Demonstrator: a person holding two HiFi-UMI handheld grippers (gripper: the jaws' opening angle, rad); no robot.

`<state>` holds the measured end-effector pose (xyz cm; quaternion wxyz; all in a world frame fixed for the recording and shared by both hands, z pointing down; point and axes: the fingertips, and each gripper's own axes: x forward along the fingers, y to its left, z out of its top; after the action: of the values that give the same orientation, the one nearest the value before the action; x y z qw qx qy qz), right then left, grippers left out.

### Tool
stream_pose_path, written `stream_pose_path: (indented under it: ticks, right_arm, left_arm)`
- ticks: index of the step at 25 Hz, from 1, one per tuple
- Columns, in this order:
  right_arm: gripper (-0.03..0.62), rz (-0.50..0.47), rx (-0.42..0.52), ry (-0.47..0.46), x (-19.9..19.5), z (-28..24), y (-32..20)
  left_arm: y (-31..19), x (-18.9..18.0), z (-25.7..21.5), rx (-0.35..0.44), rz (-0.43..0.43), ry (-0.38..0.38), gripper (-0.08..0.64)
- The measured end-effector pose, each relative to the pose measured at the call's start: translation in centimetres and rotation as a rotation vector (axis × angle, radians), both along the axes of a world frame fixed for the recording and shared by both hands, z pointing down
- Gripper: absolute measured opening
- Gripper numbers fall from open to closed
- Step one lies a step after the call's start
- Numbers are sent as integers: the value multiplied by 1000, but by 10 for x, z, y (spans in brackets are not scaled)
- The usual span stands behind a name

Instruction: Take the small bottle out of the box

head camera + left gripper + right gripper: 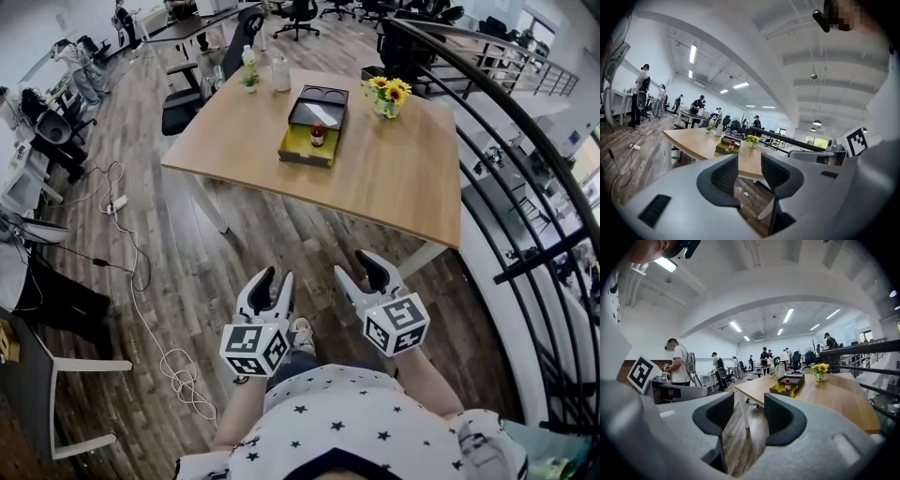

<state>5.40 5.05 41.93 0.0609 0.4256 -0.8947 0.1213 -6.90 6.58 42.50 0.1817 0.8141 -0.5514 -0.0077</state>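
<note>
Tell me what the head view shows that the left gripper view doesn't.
Only the head view: the left gripper and right gripper seen whole from above, held low over the floor, well short of the table, plus the person's starred shirt. Only the left gripper view: the ceiling lights, and its own jaws close up, apart with nothing between. Both: the table, the open box with the small bottle standing in it, and the sunflowers.
</note>
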Motion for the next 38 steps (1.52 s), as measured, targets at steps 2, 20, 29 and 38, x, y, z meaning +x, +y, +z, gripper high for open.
stream_pose_path:
  ticks: [2, 20, 29, 38]
  right_arm:
    - [183, 0, -1, 2, -7, 1, -19]
    - [183, 59, 10, 7, -48, -2, -169]
    - [183, 86, 2, 14, -60, 4, -214]
    - [183, 101, -3, 37, -58, 10, -248]
  left_arm:
    - [-19, -6, 2, -3, 8, 1, 138]
    - [-174, -47, 3, -12, 89, 1, 139]
    - [-220, -60, 9, -25, 110, 13, 138]
    - [-244, -58, 20, -62, 123, 23, 138]
